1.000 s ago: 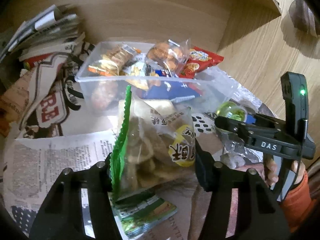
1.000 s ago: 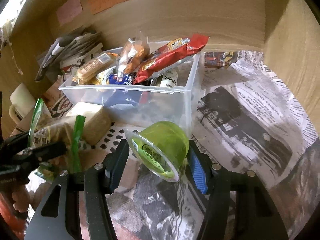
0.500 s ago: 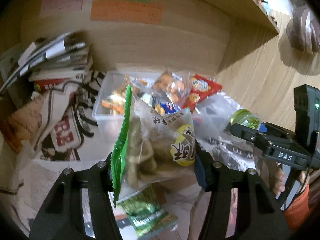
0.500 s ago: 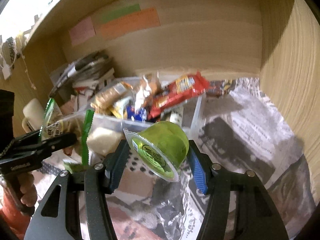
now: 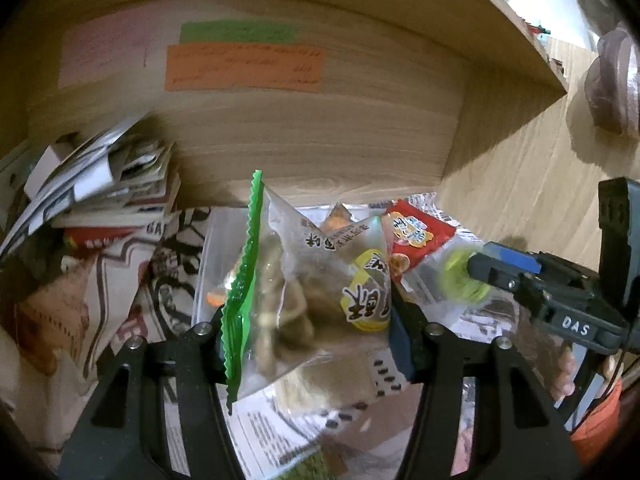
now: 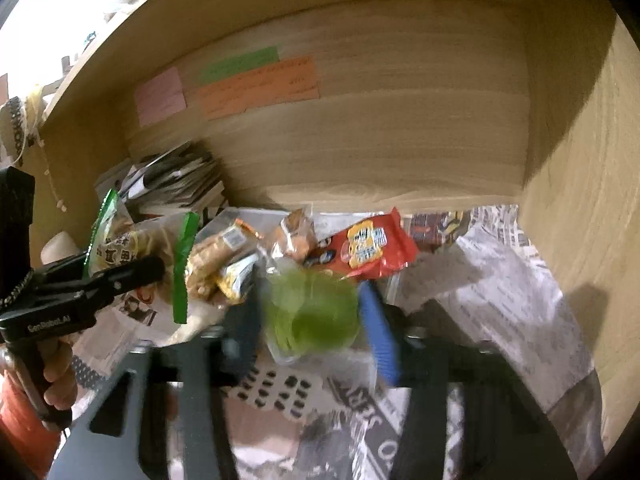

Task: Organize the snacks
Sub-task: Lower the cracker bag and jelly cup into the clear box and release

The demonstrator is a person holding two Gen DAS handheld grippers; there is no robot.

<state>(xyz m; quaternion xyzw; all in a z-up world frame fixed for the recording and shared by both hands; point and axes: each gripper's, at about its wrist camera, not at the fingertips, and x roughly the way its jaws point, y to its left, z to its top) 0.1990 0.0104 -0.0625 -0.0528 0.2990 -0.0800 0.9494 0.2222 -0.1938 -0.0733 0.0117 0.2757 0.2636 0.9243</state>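
My left gripper (image 5: 308,336) is shut on a clear snack bag with a green edge (image 5: 304,300), held up in front of the clear plastic snack bin (image 5: 212,256). The bag also shows in the right wrist view (image 6: 132,248). My right gripper (image 6: 312,320) is shut on a green jelly cup (image 6: 312,316), blurred, held just before the bin's near side. The cup shows in the left wrist view (image 5: 460,280) between the right gripper's fingers. The bin holds several snacks, among them a red packet (image 6: 372,248) and a biscuit pack (image 6: 220,248).
A stack of magazines (image 5: 108,184) lies at the back left. Newspaper (image 6: 500,280) covers the desk. Wooden walls stand behind and to the right, with coloured notes (image 5: 244,64) on the back wall. A beige block (image 5: 320,384) lies on the paper below the bag.
Both grippers have risen with their loads, so the bin now sits lower and farther in both views. The jelly cup is now blurred by motion.
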